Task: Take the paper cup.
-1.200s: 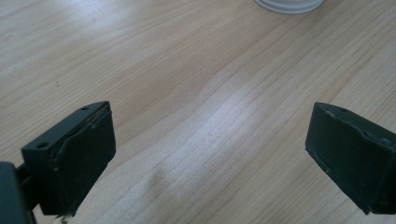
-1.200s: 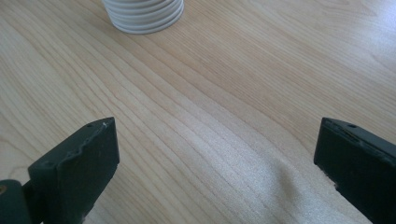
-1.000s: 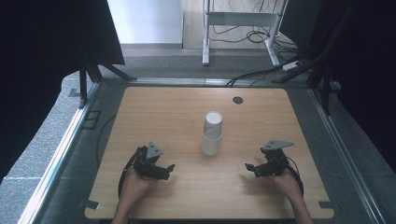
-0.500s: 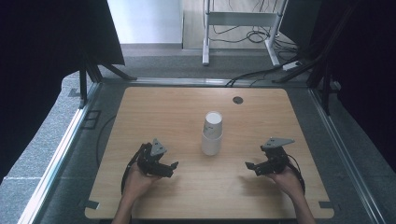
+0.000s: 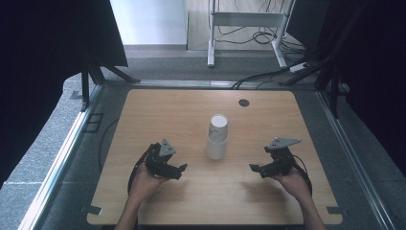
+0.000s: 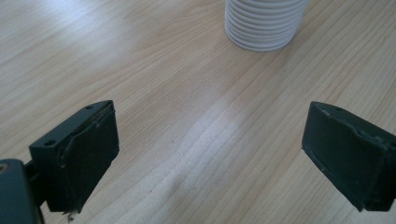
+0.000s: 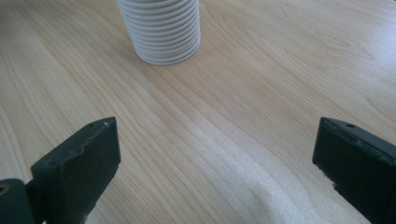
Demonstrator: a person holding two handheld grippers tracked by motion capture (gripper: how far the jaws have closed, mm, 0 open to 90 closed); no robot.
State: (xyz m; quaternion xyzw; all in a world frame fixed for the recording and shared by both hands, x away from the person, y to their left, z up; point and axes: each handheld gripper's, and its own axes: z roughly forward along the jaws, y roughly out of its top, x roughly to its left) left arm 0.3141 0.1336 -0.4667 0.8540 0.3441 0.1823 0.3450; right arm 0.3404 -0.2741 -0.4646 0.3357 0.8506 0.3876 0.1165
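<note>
The surface (image 5: 158, 115) is a light wood board with rounded corners, and 1 stack of white ribbed cups (image 5: 218, 137) stands on it, open ends down, roughly at the middle and a little nearer the near edge than the far edge. The stack leans slightly, its top tipped toward the far edge. A small dark round fitting (image 5: 244, 102) sits in the board near the far edge, right of centre. The left gripper (image 5: 181, 168) is held low over the surface near the near edge, left of the stack and apart from it, with its jaws pointing toward the right side. In the left gripper view its 2 jaws stand wide apart with bare wood between them, and the base of the stack shows ahead near the top, clear of both jaws. The right gripper (image 5: 253, 168) is held at the matching place right of the stack, also apart from it, jaws pointing toward the left side. In the right gripper view its 2 jaws are likewise spread wide over bare wood, with the ribbed base of the stack ahead at the upper left, untouched. Neither gripper holds anything.
</note>
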